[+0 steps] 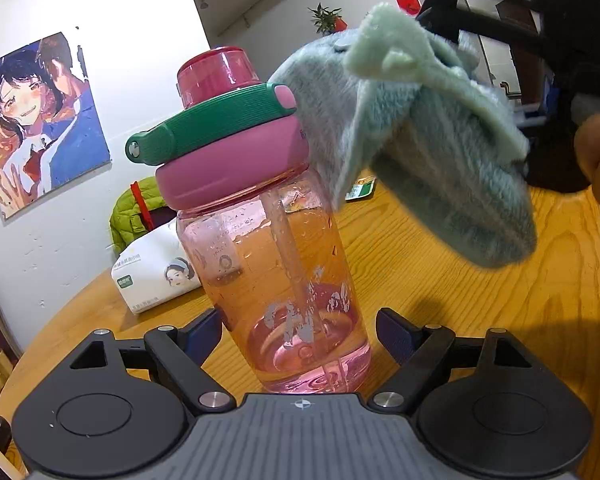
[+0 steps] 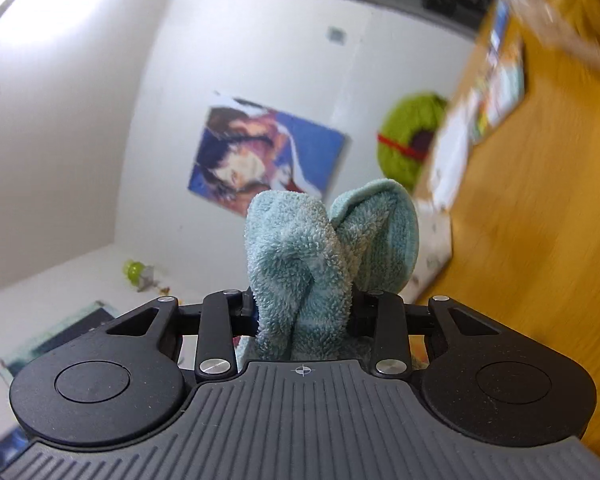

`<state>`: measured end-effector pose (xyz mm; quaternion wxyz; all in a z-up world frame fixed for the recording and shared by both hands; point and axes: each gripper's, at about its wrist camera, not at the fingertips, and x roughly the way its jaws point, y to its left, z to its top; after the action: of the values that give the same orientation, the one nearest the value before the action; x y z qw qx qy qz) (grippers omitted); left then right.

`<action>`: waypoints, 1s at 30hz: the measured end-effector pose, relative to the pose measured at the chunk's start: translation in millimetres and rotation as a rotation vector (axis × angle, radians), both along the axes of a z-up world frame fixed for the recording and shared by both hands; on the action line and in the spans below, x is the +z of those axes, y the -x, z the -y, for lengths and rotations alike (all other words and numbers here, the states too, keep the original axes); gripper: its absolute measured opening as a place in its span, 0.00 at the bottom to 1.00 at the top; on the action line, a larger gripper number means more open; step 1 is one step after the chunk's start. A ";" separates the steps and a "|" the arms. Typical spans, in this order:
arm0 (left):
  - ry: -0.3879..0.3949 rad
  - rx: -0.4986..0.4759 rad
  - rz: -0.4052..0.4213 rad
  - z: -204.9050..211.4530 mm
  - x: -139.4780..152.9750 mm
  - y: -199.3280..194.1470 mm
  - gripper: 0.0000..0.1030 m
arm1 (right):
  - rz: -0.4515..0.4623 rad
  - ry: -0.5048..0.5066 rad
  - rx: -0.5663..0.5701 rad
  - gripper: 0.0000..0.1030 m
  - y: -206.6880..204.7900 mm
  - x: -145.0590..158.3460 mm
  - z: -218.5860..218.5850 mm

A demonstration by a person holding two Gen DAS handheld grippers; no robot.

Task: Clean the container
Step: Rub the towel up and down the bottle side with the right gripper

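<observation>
Jaws of left gripper [image 1: 298, 334] spread wide, either side of bottle [image 1: 284, 280] base, not touching it. Jaws of right gripper [image 2: 302, 308] pinch cloth [image 2: 320, 248]. Wooden counter [image 1: 460, 320], grained, carries bottle upright. Bottle: clear pink plastic, wet droplets, pink lid, green ribbed strap [image 1: 212, 124], straw inside. Cloth fluffy, pale teal, bunched, against bottle's lid. Tissue pack [image 1: 156, 276] behind bottle.
</observation>
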<state>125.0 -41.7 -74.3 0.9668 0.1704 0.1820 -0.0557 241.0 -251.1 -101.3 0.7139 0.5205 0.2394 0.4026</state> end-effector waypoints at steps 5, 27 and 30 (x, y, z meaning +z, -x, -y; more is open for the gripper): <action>0.001 0.003 0.002 -0.6 -0.4 0.0 0.80 | -0.185 0.385 0.011 0.37 -14.3 -12.8 -24.2; -0.020 0.008 -0.003 3.0 -2.0 1.5 0.82 | -0.137 0.497 0.006 0.39 -8.9 -6.2 -30.8; -0.019 0.007 -0.012 2.3 -1.7 1.5 0.83 | -0.112 0.553 -0.017 0.39 -5.8 -2.7 -32.9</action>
<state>123.5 -44.0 -76.0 0.9642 0.1788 0.1887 -0.0516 246.8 -218.2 -104.0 0.8177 0.3294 0.3749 0.2868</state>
